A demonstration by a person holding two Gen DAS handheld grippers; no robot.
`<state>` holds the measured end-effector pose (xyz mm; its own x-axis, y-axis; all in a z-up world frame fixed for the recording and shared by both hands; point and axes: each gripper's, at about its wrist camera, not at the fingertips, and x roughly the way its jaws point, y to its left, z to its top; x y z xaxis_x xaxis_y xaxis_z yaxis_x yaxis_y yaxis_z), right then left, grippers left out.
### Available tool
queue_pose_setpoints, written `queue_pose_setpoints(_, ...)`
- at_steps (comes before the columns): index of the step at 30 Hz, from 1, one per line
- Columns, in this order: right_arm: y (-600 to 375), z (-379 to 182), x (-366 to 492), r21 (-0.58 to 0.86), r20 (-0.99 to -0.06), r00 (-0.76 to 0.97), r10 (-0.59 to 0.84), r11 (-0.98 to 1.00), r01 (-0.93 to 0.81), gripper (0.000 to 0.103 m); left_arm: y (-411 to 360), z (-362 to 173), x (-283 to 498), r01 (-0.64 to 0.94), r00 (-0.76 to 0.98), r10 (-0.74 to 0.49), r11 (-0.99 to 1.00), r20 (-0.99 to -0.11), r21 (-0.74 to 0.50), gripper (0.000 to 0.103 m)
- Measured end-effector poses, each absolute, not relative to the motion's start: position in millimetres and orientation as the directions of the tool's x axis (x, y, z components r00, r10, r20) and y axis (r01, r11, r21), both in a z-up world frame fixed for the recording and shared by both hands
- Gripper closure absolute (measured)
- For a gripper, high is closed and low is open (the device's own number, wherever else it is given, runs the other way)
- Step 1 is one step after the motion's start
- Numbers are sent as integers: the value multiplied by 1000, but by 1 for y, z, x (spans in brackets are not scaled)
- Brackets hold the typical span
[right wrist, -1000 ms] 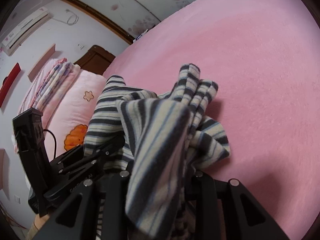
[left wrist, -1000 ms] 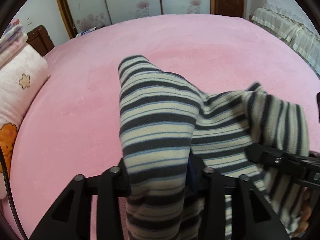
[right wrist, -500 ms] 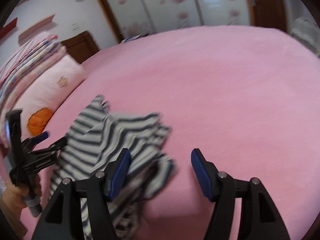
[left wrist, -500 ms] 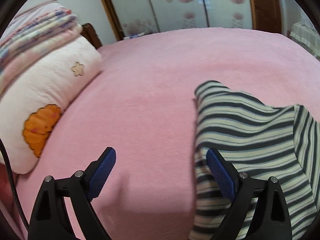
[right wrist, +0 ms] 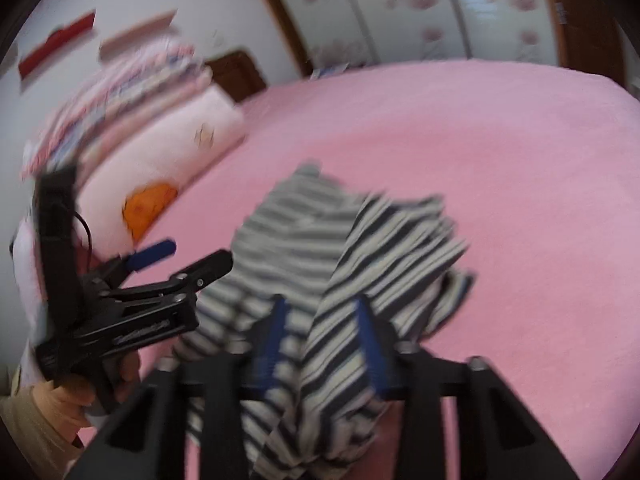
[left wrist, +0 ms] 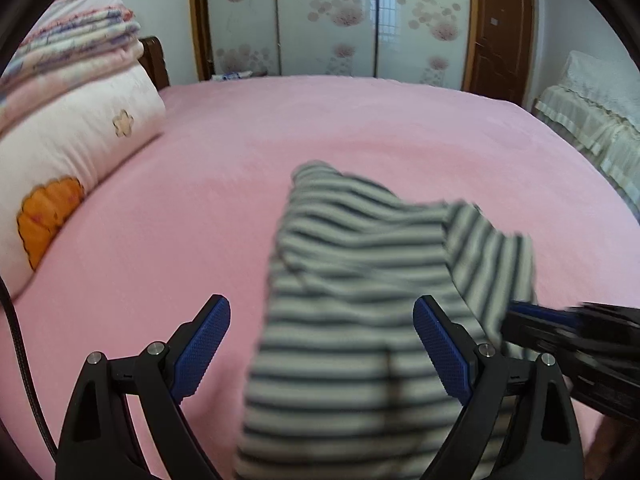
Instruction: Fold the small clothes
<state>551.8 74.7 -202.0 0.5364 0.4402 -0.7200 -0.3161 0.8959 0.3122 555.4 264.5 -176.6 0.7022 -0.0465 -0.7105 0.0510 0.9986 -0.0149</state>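
on the bed [left wrist: 360,128], a little right of the pillow [left wrist: 80,152], lies the garment [left wrist: 360,300], a small striped piece in cream and dark bands. it sits in a loose heap: one layer is flopped over another, a narrow end points away toward the wardrobe [left wrist: 328,20], and the edges are rumpled and do not line up.

the right tongs [right wrist: 324,344] are clenched on a bunched fold at the near edge of the garment, with striped cloth pinched between the blue pads [right wrist: 370,344]. the left tongs [left wrist: 320,352] are released, jaws spread wide, holding nothing; in the left view the cloth lies below and between them, nearer the right pad. in the right view they hover just left of the heap, on the pillow side.

as a judgement, the folding is at an early or middle stage. the cloth may be roughly doubled over, but no neat, flat fold shows. what seems left is to spread and smooth the piece, square its edges, make the remaining folds, and press it flat. motion blur hides finer detail of the layers.
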Motion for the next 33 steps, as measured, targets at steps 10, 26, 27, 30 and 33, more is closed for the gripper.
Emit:
queue_pose_setpoints(10, 57, -194, 532, 258, -788, 526, 319, 948, -187, 99, 272, -203, 523, -46, 593, 6, 999, -805, -26, 11)
queue_pose_setpoints(26, -5, -74, 335, 178, -712, 681, 172, 982, -61, 77, 178, -59, 350, 106, 722, -126, 992, -680, -71, 4)
queue_pose_setpoints(27, -10, -70, 324, 175, -711, 684, 161, 983, -50, 77, 173, -51, 338, 104, 725, -134, 991, -676, -85, 3)
queue_pose_setpoints(30, -23, -56, 293, 175, -701, 697, 149, 984, -35, 77, 162, -36, 314, 102, 724, -157, 987, -672, -121, 1)
queue_pose_setpoints(33, -37, -39, 257, 169, -685, 717, 130, 985, -16, 77, 146, -21, 285, 111, 730, -166, 986, -663, -125, 1)
